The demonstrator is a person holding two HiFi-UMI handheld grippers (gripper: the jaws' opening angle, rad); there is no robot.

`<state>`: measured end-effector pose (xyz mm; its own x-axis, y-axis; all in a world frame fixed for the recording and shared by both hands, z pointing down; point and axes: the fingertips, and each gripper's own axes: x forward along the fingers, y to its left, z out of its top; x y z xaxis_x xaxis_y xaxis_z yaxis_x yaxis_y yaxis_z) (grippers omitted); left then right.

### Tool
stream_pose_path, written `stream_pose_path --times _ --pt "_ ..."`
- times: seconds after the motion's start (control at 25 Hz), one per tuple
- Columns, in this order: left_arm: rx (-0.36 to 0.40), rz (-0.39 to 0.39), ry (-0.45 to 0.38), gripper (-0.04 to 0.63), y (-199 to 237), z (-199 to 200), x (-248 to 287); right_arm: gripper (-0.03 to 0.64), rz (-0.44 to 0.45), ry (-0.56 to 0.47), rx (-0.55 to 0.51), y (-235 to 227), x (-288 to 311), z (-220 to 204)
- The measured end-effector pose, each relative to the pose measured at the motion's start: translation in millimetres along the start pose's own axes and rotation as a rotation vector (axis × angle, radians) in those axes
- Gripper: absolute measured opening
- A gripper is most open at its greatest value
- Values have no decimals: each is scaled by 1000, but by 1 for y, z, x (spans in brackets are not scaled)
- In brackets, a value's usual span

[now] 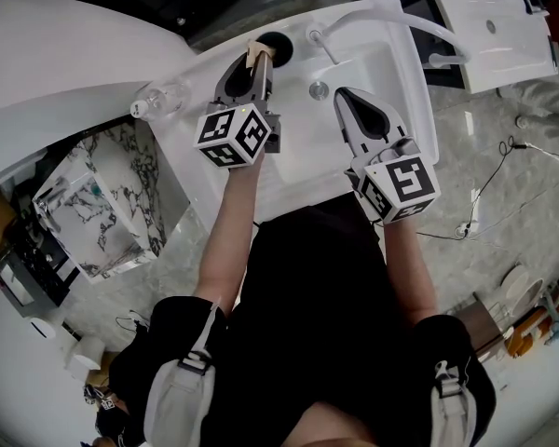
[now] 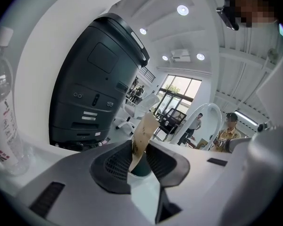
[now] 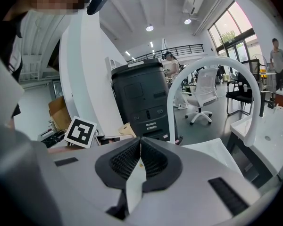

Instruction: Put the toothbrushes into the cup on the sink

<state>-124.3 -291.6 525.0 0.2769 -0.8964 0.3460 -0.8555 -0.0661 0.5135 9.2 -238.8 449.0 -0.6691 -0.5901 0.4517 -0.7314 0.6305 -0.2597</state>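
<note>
Toothbrush (image 2: 144, 134), where is it?
– Tilted between the spread jaws of your left gripper (image 2: 140, 147), lower end in the dark cup (image 2: 142, 167) just beneath them. Your right gripper (image 3: 140, 145) is pressed together, empty, above the sink (image 1: 377, 77)

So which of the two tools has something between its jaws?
The left tool: a tan toothbrush stands between its parted jaws, over the dark cup. The right tool has its jaws together, empty.
</note>
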Motion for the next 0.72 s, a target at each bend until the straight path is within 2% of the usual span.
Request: stream_pose_path --times 0.28,0.72 --pt "4 -9 10 133 -1 -2 0 31 0 4 -10 3 0 1" --pt "12 -16 17 141 -6 -7 -20 31 -19 -31 -45 13 -16 10"
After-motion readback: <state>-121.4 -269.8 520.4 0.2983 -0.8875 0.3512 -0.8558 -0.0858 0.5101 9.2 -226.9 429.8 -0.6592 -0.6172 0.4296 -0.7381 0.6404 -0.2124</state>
